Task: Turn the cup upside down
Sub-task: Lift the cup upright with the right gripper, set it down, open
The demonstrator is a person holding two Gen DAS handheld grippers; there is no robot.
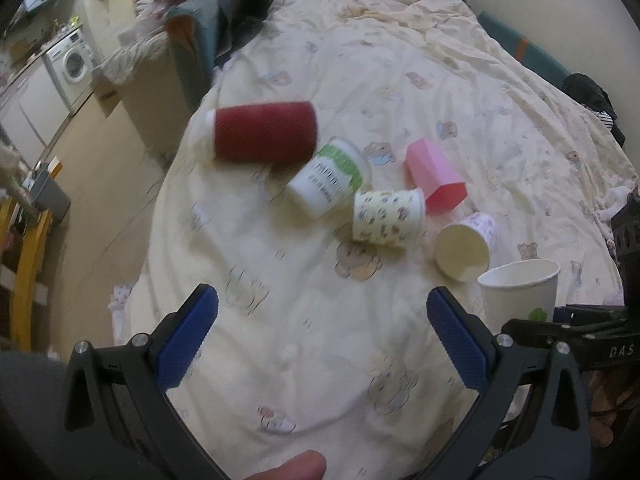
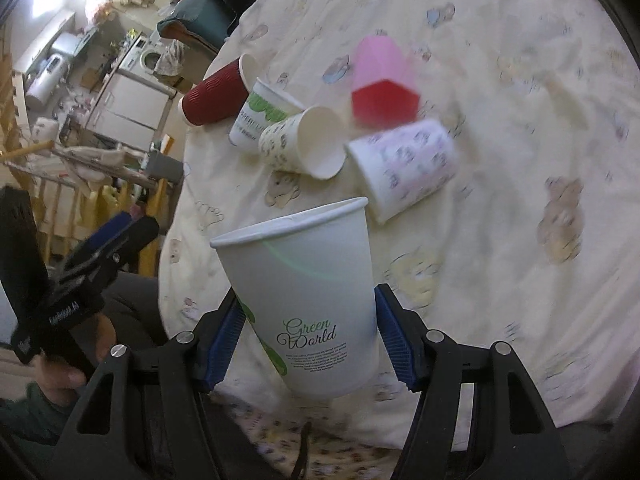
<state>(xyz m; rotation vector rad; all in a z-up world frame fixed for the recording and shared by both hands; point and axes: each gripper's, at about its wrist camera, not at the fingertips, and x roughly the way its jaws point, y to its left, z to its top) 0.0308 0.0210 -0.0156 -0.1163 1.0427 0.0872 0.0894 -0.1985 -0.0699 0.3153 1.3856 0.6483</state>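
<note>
Right claw (image 2: 308, 336) pinches the upright white "Green World" paper cup (image 2: 304, 292), base cut off behind blue pads; left claw (image 1: 322, 320) spread, holding nothing.

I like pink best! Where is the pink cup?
The pink cup lies on its side on the bed, at the far right of the cup pile, beside the bear-print cup.

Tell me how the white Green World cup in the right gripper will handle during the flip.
The white paper cup, clamped low by the right gripper, looks thin-walled, so it probably dents if squeezed harder. It appears empty, likely very light. Its smooth taper might slip along the pads when inverted.
</note>
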